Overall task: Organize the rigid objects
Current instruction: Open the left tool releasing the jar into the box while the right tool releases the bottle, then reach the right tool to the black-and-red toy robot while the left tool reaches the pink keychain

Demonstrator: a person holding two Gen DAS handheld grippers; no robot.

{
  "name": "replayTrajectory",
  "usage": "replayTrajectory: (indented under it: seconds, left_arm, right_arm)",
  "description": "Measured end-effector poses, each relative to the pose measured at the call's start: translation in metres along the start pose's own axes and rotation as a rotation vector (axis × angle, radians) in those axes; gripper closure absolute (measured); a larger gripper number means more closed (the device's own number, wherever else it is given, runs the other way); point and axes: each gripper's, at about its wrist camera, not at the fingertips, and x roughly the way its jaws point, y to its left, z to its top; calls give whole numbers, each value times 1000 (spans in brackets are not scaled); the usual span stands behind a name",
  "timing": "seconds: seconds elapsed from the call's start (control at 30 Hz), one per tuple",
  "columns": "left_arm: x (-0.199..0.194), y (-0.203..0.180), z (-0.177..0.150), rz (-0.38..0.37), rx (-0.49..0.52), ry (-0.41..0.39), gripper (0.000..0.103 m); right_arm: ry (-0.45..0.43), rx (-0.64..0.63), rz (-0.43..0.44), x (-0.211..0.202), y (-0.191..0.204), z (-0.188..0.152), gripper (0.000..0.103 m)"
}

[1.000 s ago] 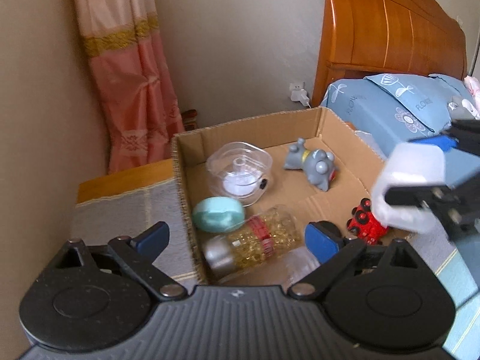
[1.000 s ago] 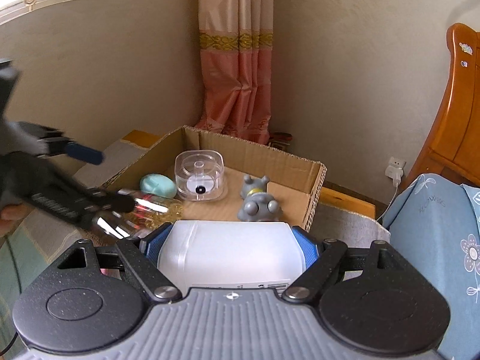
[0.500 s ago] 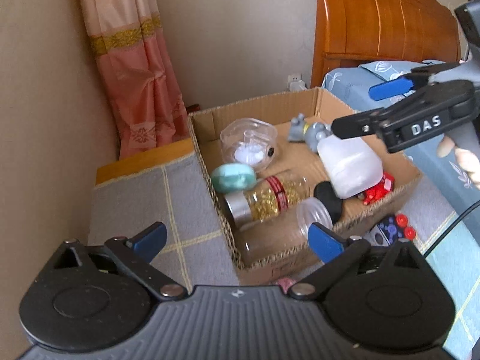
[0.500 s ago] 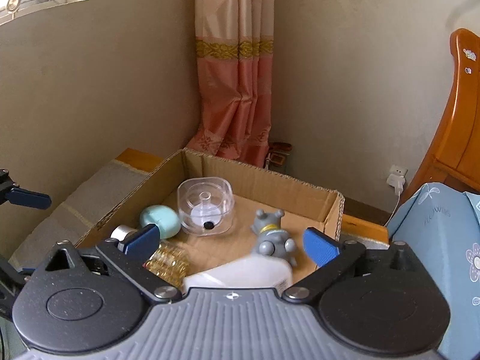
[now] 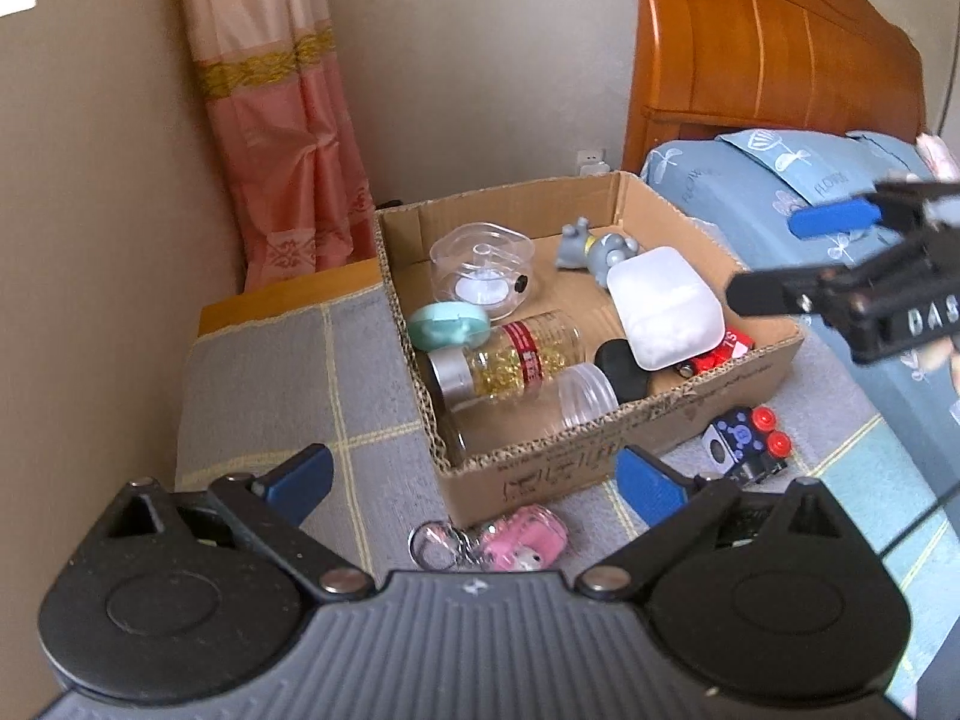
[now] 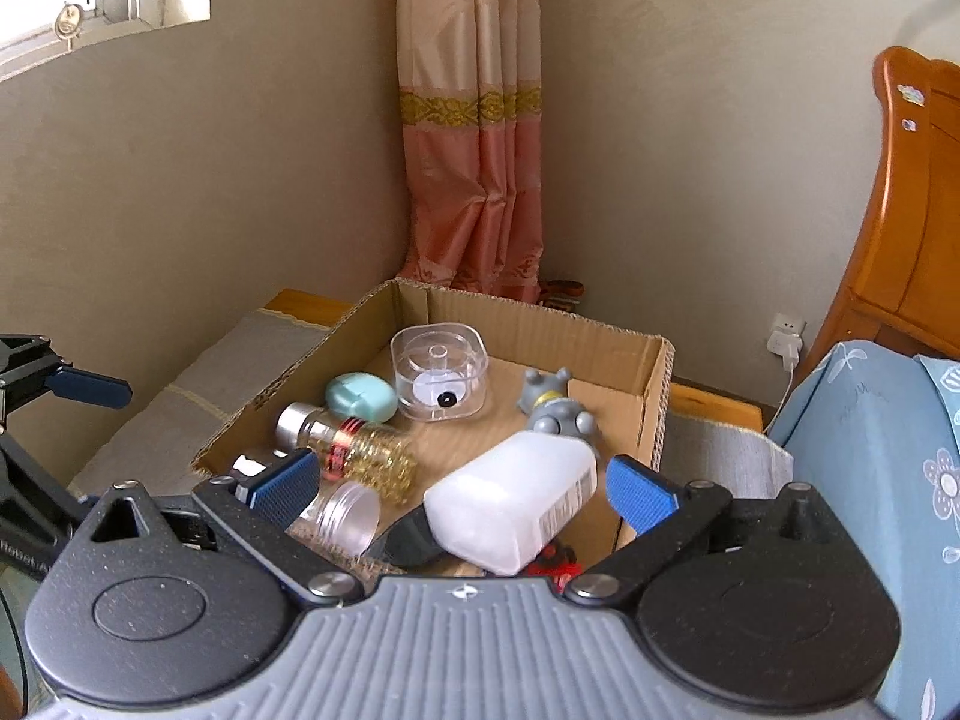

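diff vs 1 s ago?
The right gripper let go of the white bottle, opened and pulled back; the bottle now lies in the cardboard box. The left gripper drew back, open and empty. The box's other contents stayed put.

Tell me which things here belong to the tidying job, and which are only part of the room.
Part of the job:
cardboard box
white bottle
capsule bottle
clear case
grey figure
teal case
pink keychain, outside the box
dice toy, outside the box

Only lying about:
curtain
headboard
blue pillow
wall plug
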Motion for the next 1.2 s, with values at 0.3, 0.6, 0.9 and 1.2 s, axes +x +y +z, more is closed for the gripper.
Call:
replayTrajectory:
  seconds: [0.3, 0.6, 0.9, 1.2]
  left_arm:
    - [-18, -16, -25, 61, -7, -32, 3]
    - [-8, -20, -58, 111, -85, -11, 3]
    - [-1, -11, -71, 104, -142, 34, 3]
    - [-1, -6, -74, 87, -163, 39, 3]
  right_arm:
    - [-28, 43, -14, -21, 4, -54, 0]
    - [70, 92, -31, 17, -1, -115, 0]
    - [101, 121, 31, 36, 1, -125, 0]
    - [182, 66, 234, 23, 34, -131, 0]
